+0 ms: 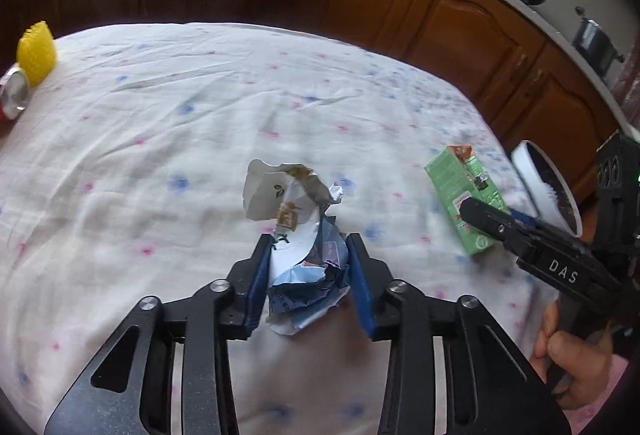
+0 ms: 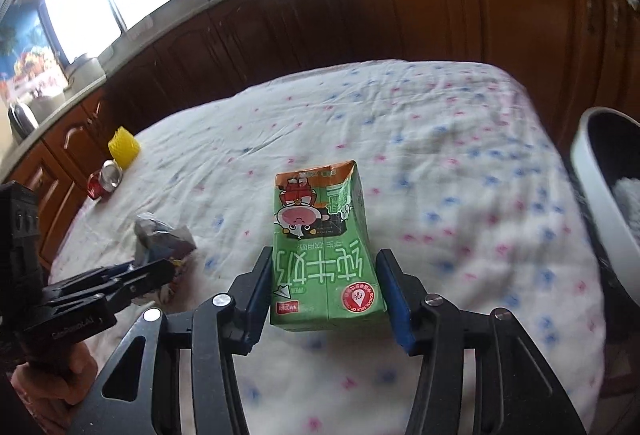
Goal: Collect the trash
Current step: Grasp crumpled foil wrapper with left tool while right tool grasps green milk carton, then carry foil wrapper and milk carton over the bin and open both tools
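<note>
In the left wrist view, my left gripper (image 1: 310, 251) is shut on a crumpled white and blue paper wrapper (image 1: 296, 235), its blue pads pressed against both sides. In the right wrist view, my right gripper (image 2: 324, 271) is shut on a green milk carton (image 2: 320, 235) that lies flat on the flowered tablecloth (image 2: 440, 155). The carton also shows in the left wrist view (image 1: 452, 179), with the right gripper (image 1: 476, 213) on it. The wrapper also shows in the right wrist view (image 2: 164, 235), with the left gripper (image 2: 160, 267) on it.
A white bin (image 2: 600, 215) with white stuff inside stands at the table's right edge, also in the left wrist view (image 1: 548, 187). A yellow bristly object (image 1: 36, 53) and a crushed red can (image 1: 14, 95) lie at the far left. Wooden cabinets (image 1: 440, 15) stand behind.
</note>
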Available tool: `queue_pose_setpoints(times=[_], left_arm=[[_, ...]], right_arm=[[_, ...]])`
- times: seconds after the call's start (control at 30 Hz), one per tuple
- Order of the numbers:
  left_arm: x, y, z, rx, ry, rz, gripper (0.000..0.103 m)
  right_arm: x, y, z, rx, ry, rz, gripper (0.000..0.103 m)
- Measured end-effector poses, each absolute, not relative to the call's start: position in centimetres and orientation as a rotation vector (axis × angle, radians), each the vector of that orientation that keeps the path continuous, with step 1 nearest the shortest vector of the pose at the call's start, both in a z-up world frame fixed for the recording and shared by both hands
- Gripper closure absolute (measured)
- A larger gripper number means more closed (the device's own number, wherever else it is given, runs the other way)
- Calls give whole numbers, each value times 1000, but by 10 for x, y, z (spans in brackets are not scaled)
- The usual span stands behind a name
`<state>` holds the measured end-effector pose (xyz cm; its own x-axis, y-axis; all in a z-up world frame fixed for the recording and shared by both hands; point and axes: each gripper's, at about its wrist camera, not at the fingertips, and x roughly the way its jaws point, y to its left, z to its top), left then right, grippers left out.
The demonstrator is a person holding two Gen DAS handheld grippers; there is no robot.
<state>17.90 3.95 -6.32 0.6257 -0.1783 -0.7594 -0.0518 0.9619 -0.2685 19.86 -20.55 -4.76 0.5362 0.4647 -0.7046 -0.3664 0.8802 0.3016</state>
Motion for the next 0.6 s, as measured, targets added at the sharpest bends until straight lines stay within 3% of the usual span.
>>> queue_pose_setpoints(times=[0.6], left_arm=[[187,-72,-33,-179,882,-323,72]], right_arm=[[155,-318,-27,297,799,334,52]])
